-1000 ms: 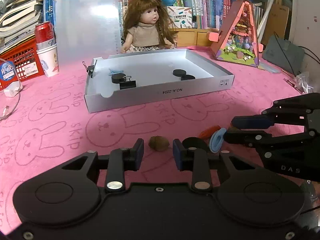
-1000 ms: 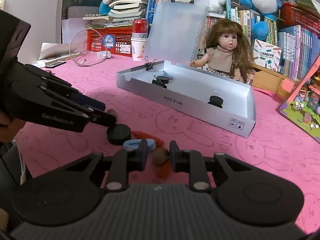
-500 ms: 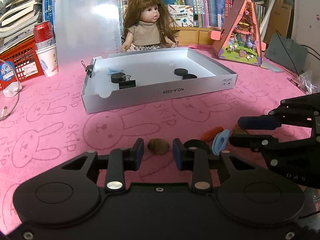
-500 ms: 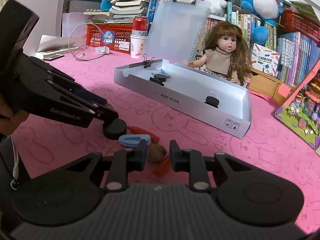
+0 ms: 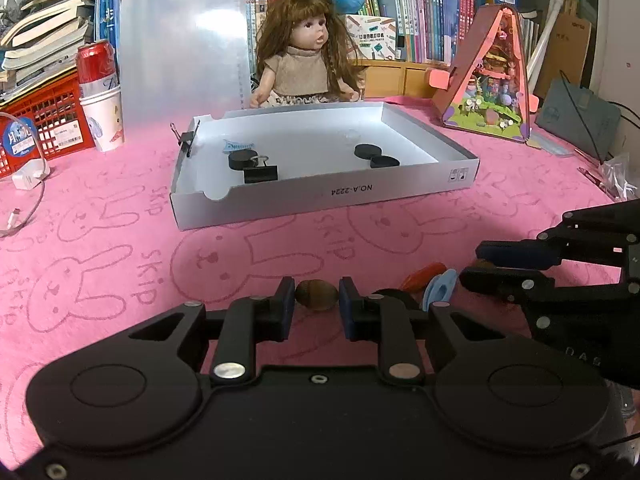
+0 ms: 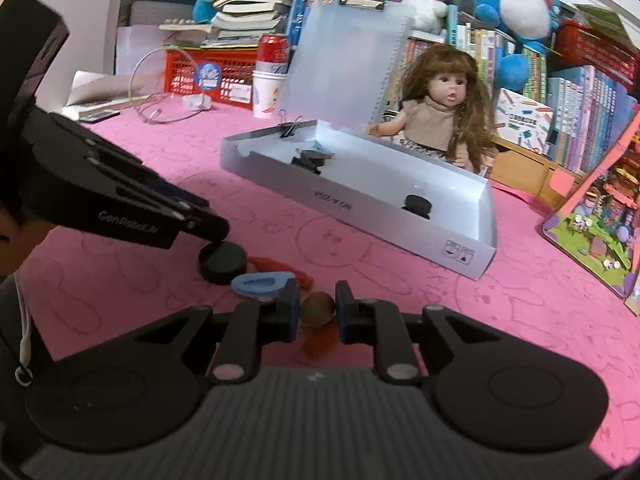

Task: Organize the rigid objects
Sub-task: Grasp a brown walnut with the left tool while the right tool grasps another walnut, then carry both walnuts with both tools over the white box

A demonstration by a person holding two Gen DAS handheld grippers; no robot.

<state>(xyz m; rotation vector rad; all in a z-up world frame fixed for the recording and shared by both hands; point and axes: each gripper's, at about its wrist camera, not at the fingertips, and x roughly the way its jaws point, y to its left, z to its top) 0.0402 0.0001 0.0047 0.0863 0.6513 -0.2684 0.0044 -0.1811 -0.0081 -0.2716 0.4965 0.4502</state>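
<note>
A brown nut [image 5: 316,295] sits between the fingers of my left gripper [image 5: 316,300], which is closed on it just above the pink cloth. A second brown nut [image 6: 317,309] sits between the fingers of my right gripper [image 6: 317,308], closed on it too. Beside them lie a black disc [image 6: 222,265], a blue oval piece [image 6: 262,284] and orange carrot-like pieces [image 6: 280,269]. The white tray [image 5: 320,196] ahead holds black discs [image 5: 364,150] and a binder clip [image 5: 260,172].
A doll [image 5: 308,56] sits behind the tray with a clear clipboard [image 5: 180,40]. A paper cup with a red can [image 5: 100,100], a red basket [image 5: 36,120] and a cable [image 5: 24,200] are at the left. A triangular toy house [image 5: 492,80] stands at the right.
Both grippers have closed in on their nuts and lifted a little. The tray now looks slightly farther off in the right wrist view.
</note>
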